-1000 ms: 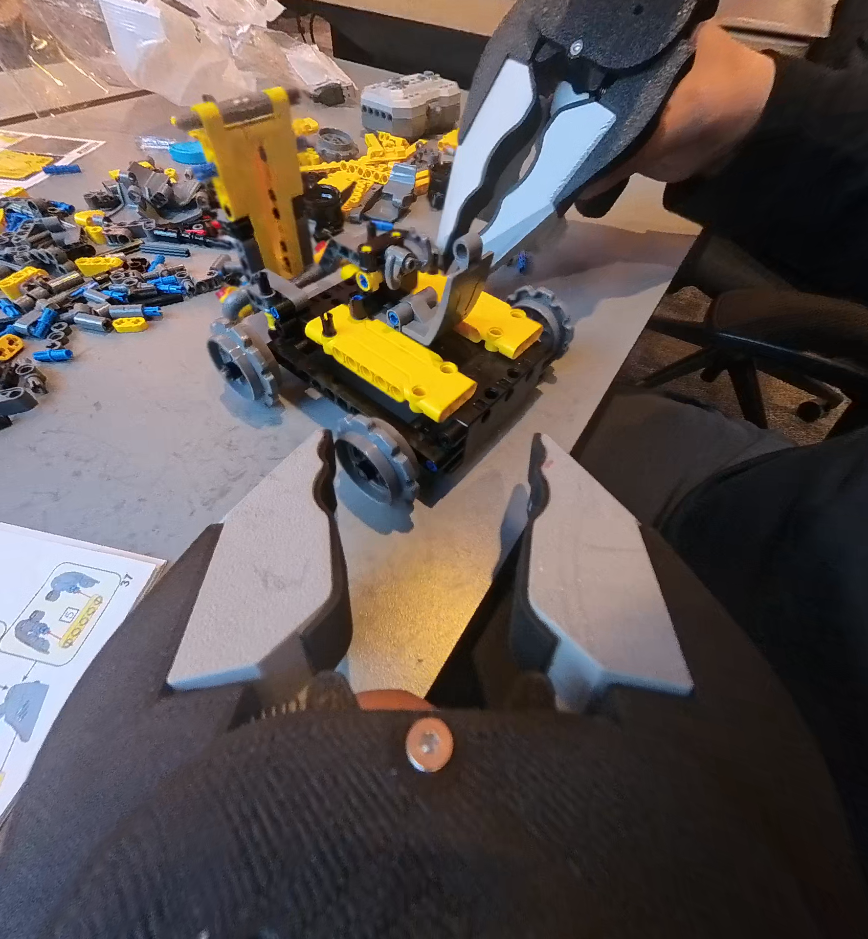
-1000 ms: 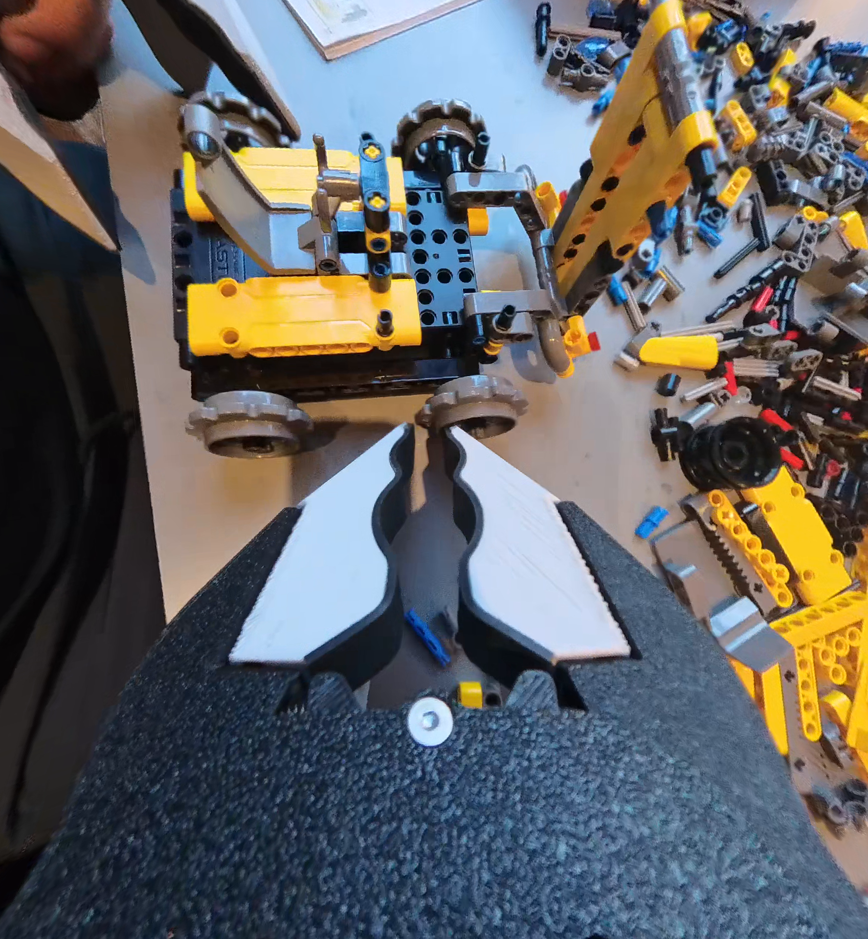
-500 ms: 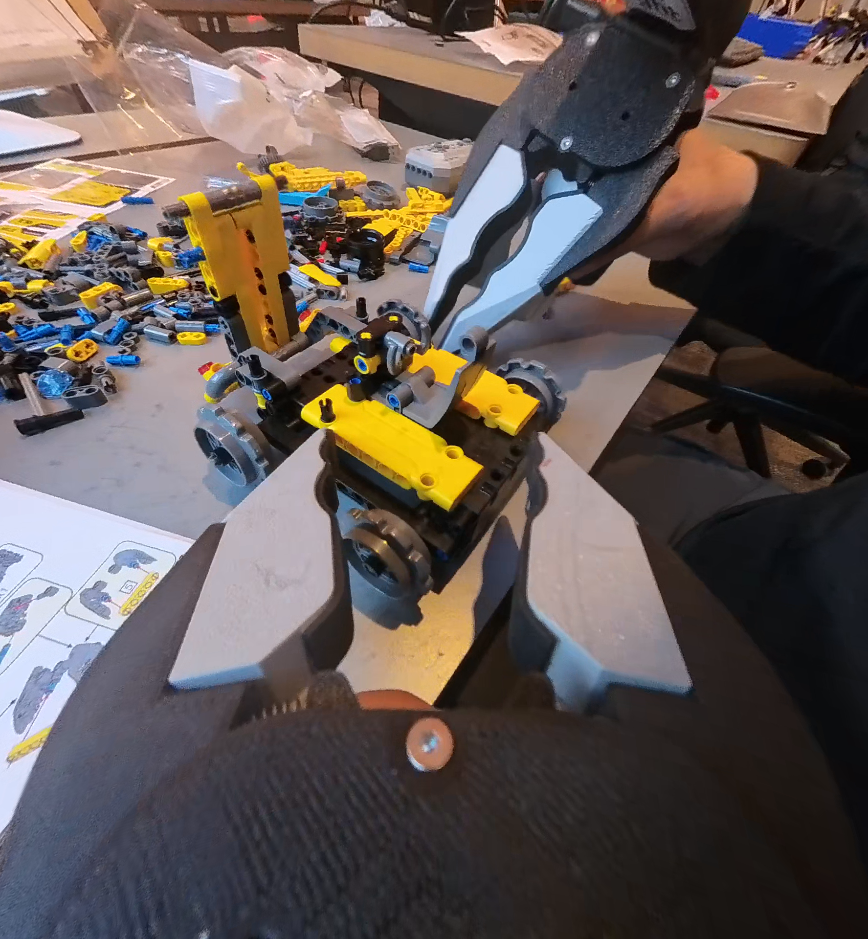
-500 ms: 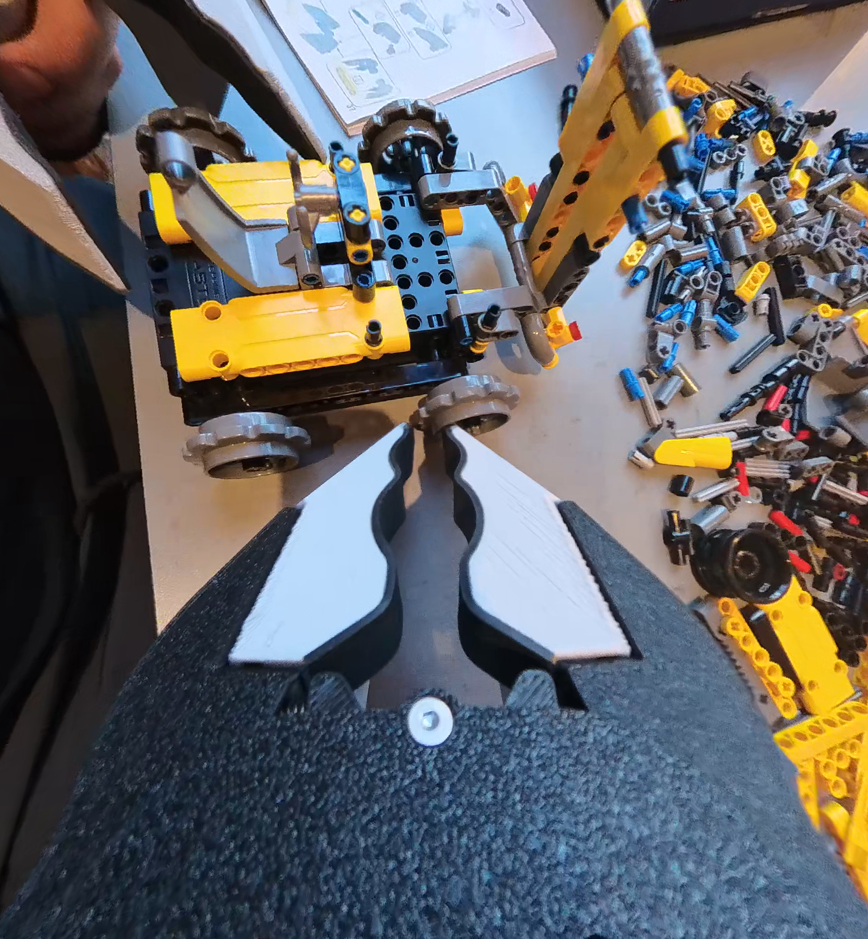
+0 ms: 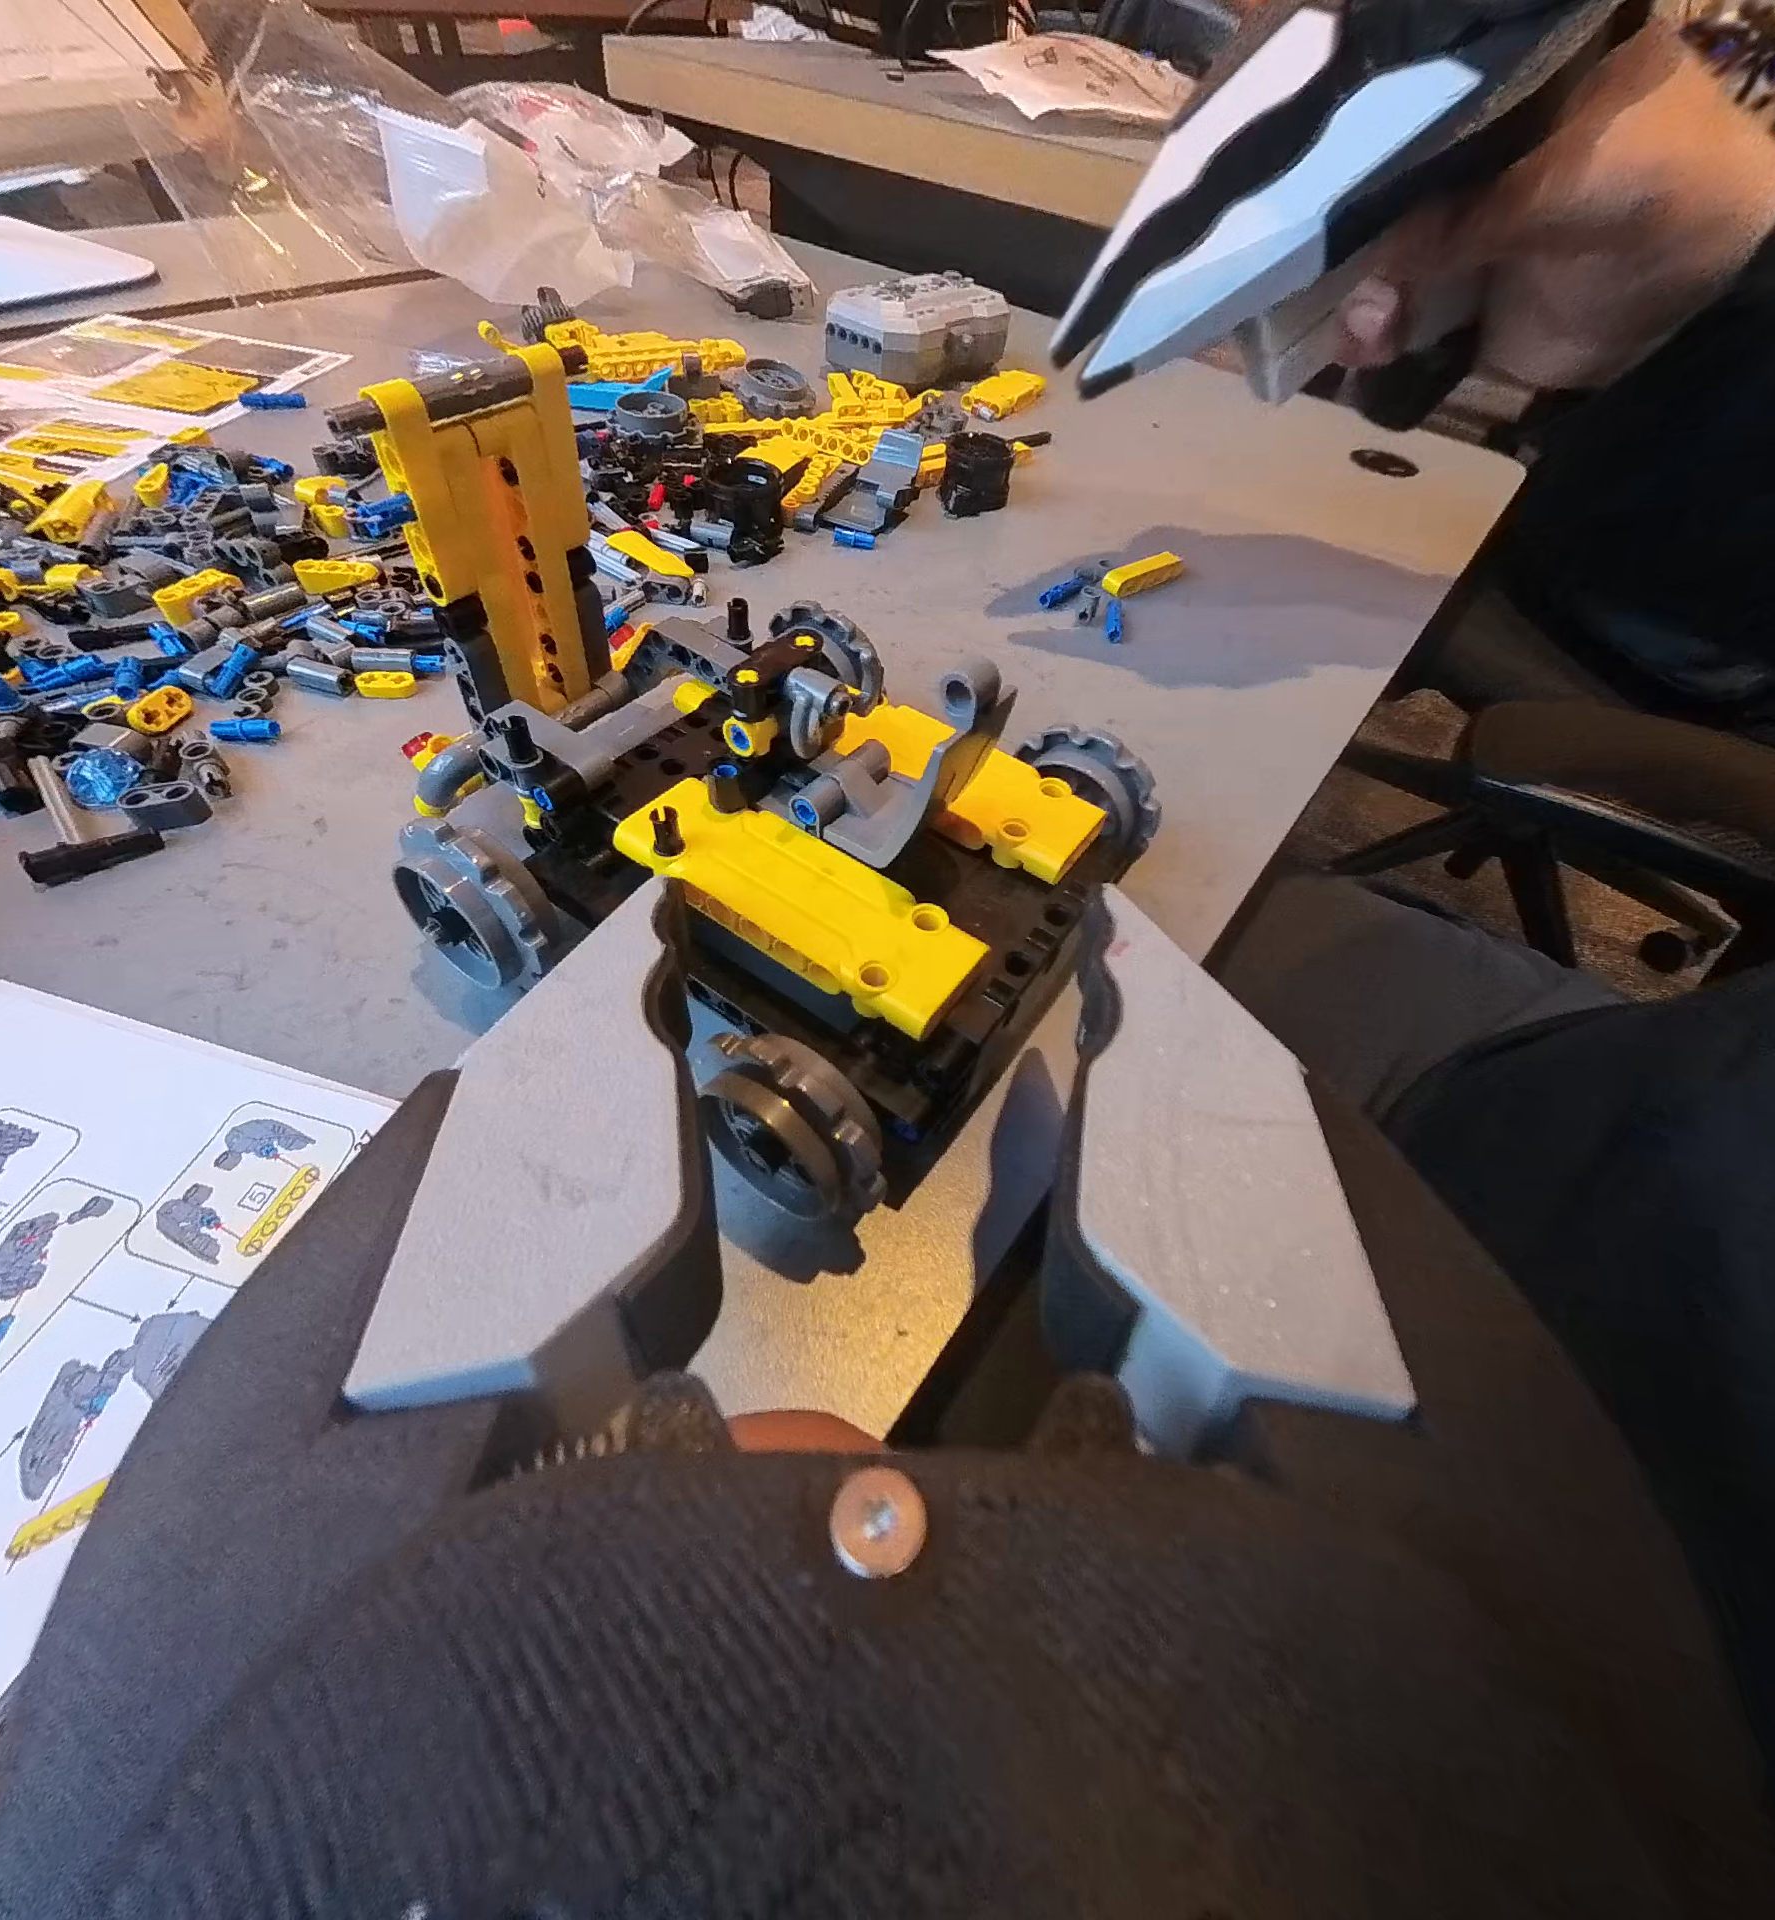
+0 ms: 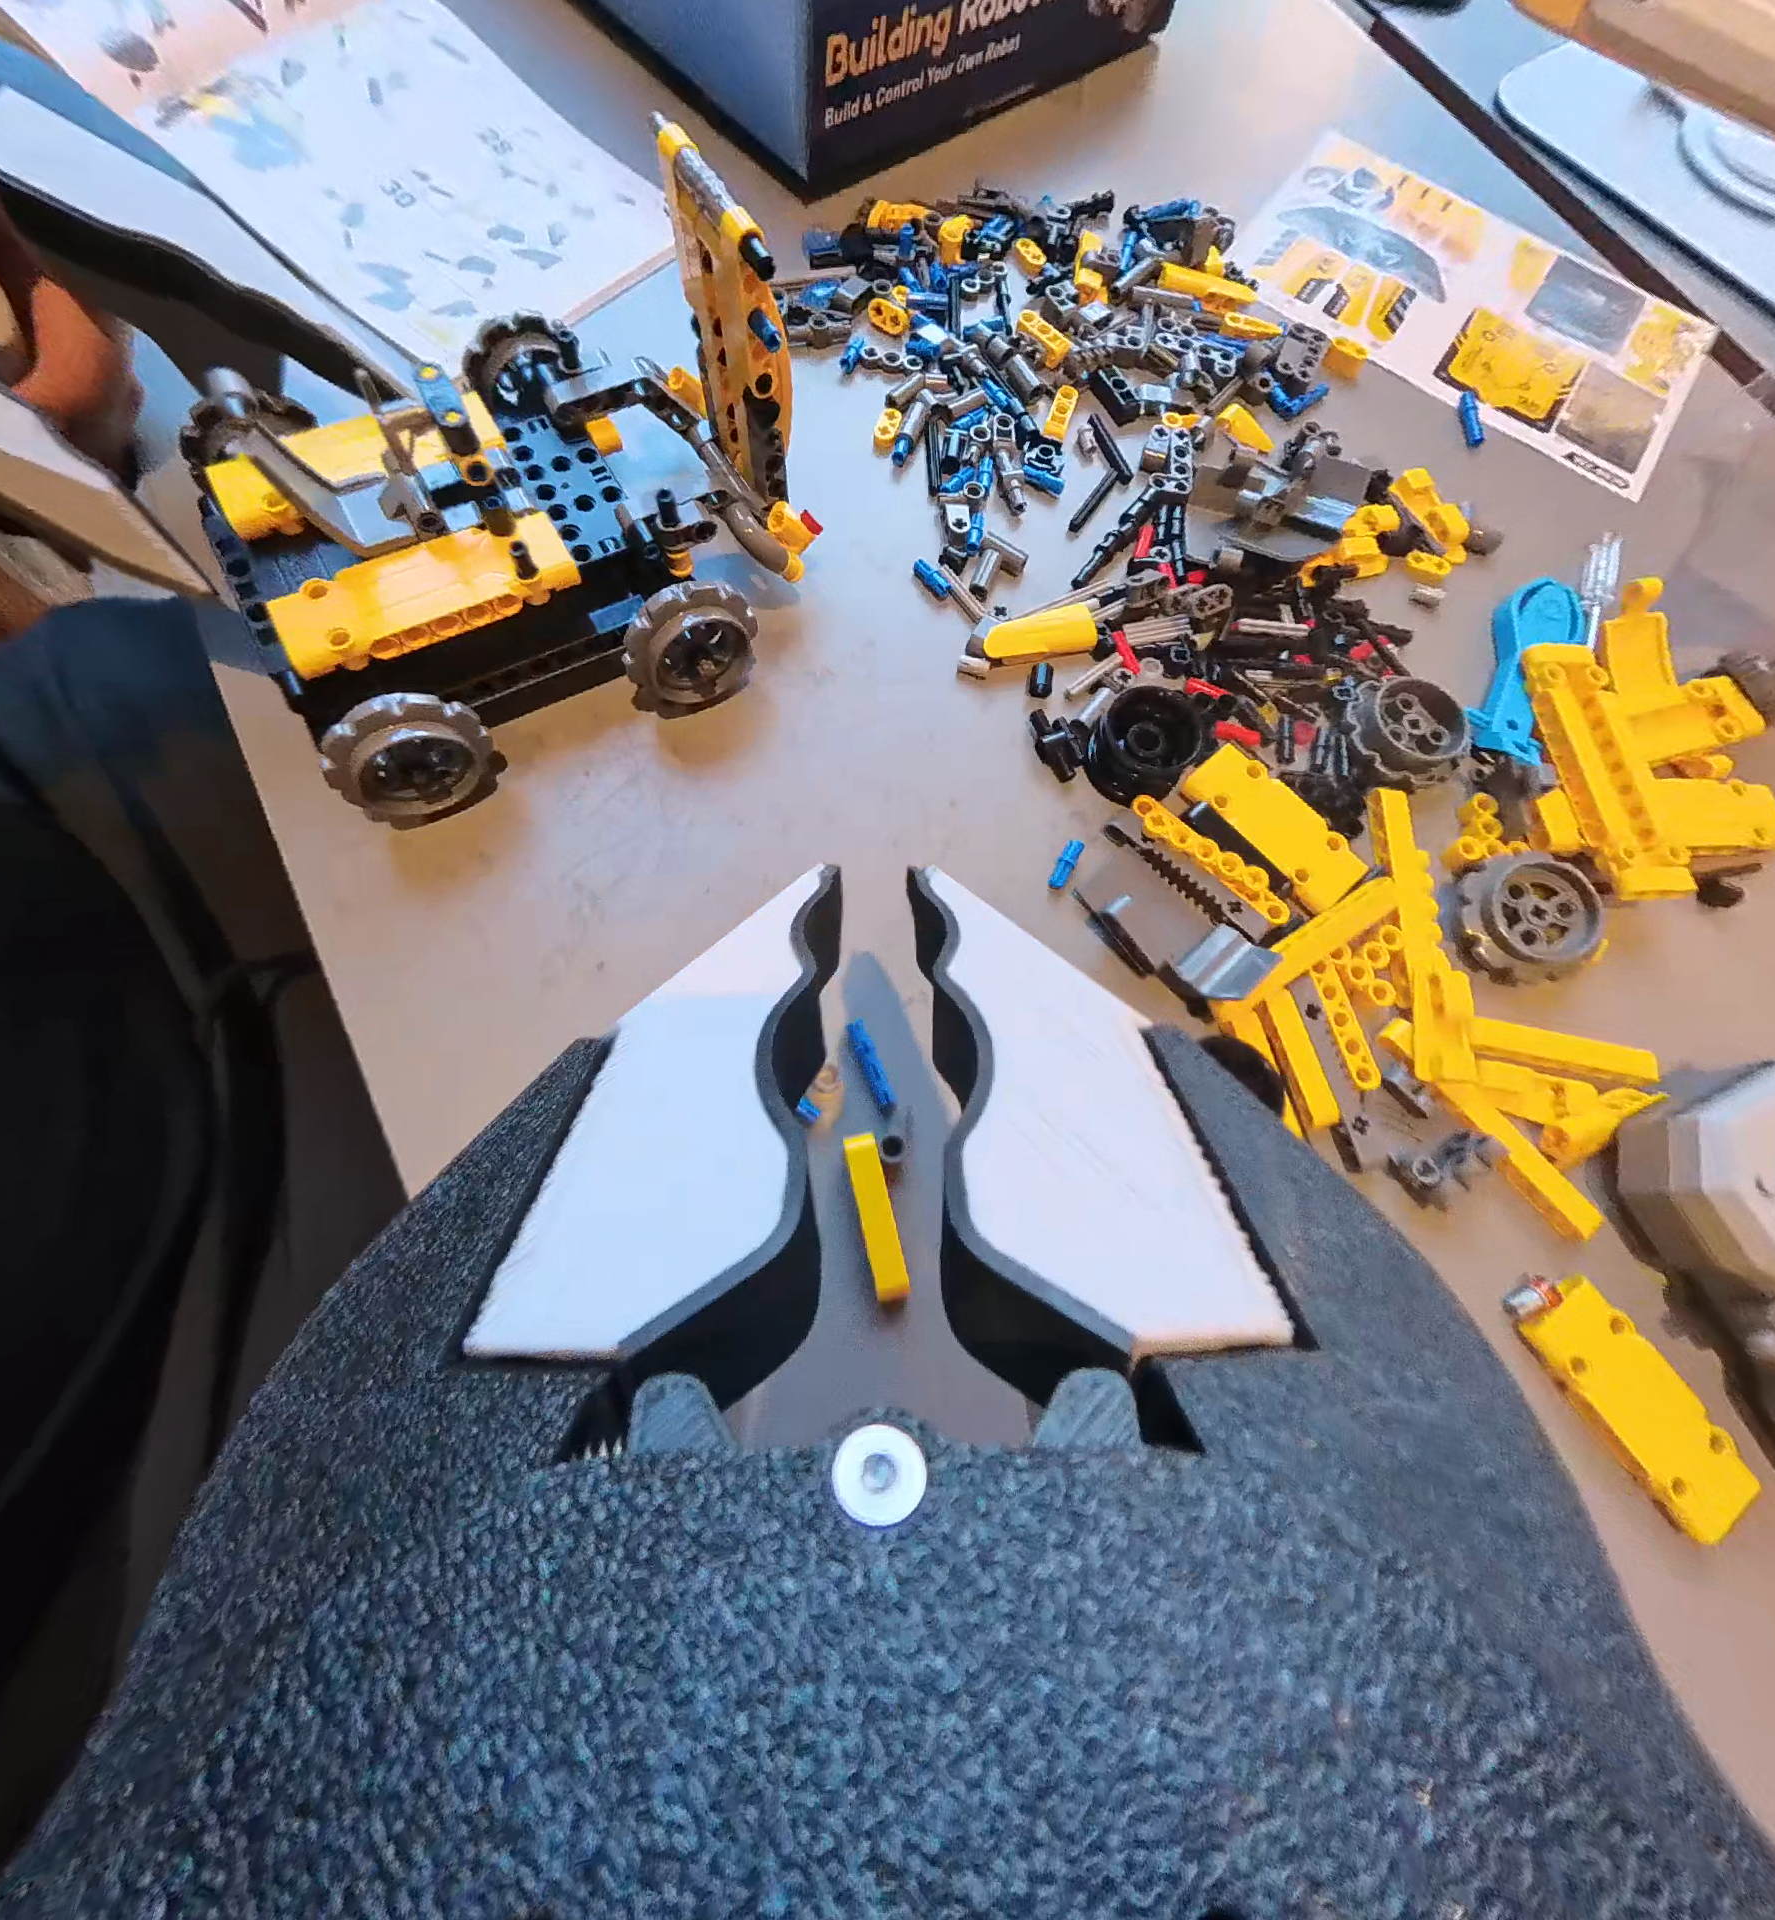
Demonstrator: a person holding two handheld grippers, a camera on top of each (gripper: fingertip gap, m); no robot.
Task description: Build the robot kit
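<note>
Yellow and black building-block pieces make up a small toy vehicle (image 5: 810,883) standing near the desk (image 5: 239,935) edge, with grey toothed wheels and an upright yellow mast at its front. In the left wrist view the left tongs (image 5: 878,935) are spread wide around the vehicle's rear end, one finger on either side of the black base; whether the fingers actually touch it cannot be told. An open instruction booklet (image 5: 83,1195) lies at 9 o'clock from these tongs.

In the right wrist view the right tongs (image 6: 875,883) hang above the desk with only a narrow gap between the tips, pinching nothing. Directly under them lie a short yellow beam (image 6: 878,1216) and a small blue pin (image 6: 870,1062). The vehicle sits at 10 o'clock from them, well apart. A spread of loose pieces (image 6: 1174,468) in yellow, blue, grey and black fills the desk from 12 to 3 o'clock, with a dark box (image 6: 914,62) beyond it at 12 o'clock.
</note>
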